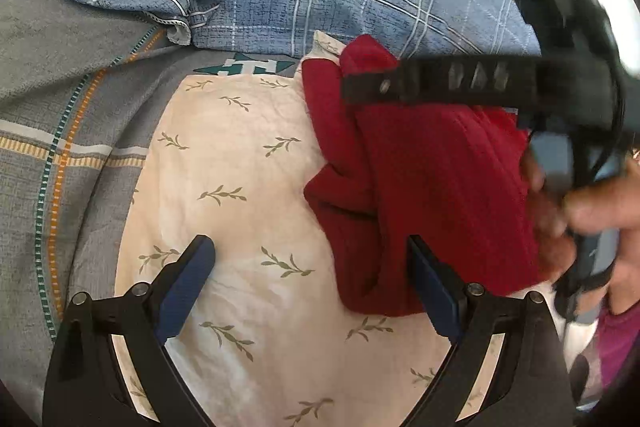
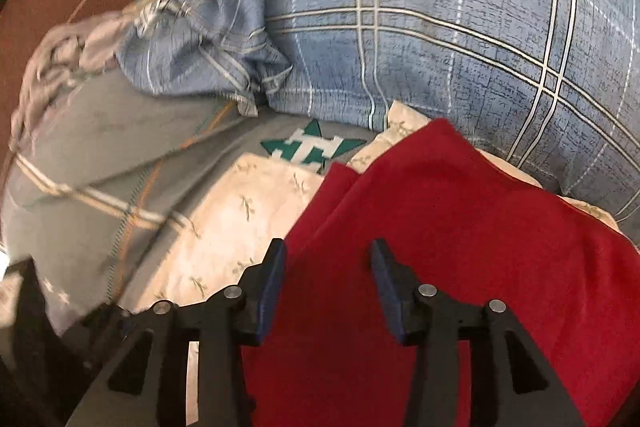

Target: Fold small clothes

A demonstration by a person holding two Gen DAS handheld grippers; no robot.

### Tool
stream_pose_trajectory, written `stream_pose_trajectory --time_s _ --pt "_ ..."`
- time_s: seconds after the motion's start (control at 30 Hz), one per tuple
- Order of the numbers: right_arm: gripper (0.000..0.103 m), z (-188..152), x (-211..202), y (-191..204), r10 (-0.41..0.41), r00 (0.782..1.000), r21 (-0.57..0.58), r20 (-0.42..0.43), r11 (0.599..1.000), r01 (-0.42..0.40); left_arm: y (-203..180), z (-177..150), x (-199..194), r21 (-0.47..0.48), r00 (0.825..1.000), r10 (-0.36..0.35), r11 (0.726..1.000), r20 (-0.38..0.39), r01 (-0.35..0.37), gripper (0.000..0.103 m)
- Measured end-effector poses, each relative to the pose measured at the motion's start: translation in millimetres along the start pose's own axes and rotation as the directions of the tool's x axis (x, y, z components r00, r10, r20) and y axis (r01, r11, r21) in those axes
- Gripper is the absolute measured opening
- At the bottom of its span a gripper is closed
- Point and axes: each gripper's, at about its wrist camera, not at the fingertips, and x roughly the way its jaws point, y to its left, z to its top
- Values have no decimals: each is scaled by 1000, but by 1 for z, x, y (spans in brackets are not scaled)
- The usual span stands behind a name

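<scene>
Left gripper (image 1: 310,291) fingers spread, empty above the leaf-print pillow (image 1: 240,187), ready to assist; right gripper (image 2: 328,283) fingers spread over the red garment (image 2: 460,227), unpinched, part-folded.

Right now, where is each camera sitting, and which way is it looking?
Left wrist camera: sits on the left tongs, looking forward and down at the leaf-print pillow and red garment; its open blue-padded fingers show, plus the right tongs' black body and the person's right hand.
Right wrist camera: sits on the right tongs, looking down over the red garment; only its open fingers show.
Both see the red garment, leaf-print pillow, and blue plaid pillow.
</scene>
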Motion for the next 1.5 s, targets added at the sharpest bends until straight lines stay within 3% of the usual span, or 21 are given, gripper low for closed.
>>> stream_pose_trajectory --time_s 0.1,0.17,0.33,0.5,0.7,0.73,0.8,0.87,0.93,1.03,1.1,1.37,1.5 --pt "46 -8 -12 7 -4 1000 -1 5 1000 4 4 -2 -5 -4 996 -87 996 -30 87 95" --pt "45 -14 -23 9 45 999 6 2 999 -45 5 -3 -9 4 989 -138 990 -45 138 95" --pt "45 -32 -35 29 70 997 -64 -32 995 -72 -8 -9 -15 90 991 -134 987 -33 136 95" --pt "42 -39 -21 40 4 997 -105 -82 994 -12 -14 -16 -16 121 983 -181 976 -30 183 95" --pt "44 -42 -47 17 48 999 39 -19 998 -48 -11 -16 -11 92 968 -252 964 4 251 94" --pt "44 -43 -52 14 43 999 47 -15 998 -42 -10 -16 -9 90 967 -255 963 0 254 88" --pt "44 -48 -61 3 32 999 69 -10 997 -31 -10 -16 -4 94 969 -247 965 -5 246 63" --pt "44 -54 -68 -7 23 1000 92 -10 995 -22 -10 -17 -1 97 972 -236 967 1 235 31" --pt "45 -60 -75 -18 18 1000 122 -10 992 -17 -12 -17 0 106 972 -234 967 15 231 19" --pt "46 -67 -80 -32 24 1000 170 -11 985 -22 -15 -16 3 113 970 -242 965 18 238 17" --pt "46 -73 -83 -36 26 1000 188 -10 982 -23 -16 -16 6 118 975 -220 969 15 217 6" --pt "46 -82 -94 -33 22 1000 176 1 984 -22 -2 -29 -24 18 943 -332 943 -16 332 4" --pt "46 -84 -84 -35 35 999 194 -15 980 -32 -1 -32 -19 21 950 -309 950 -46 311 4"
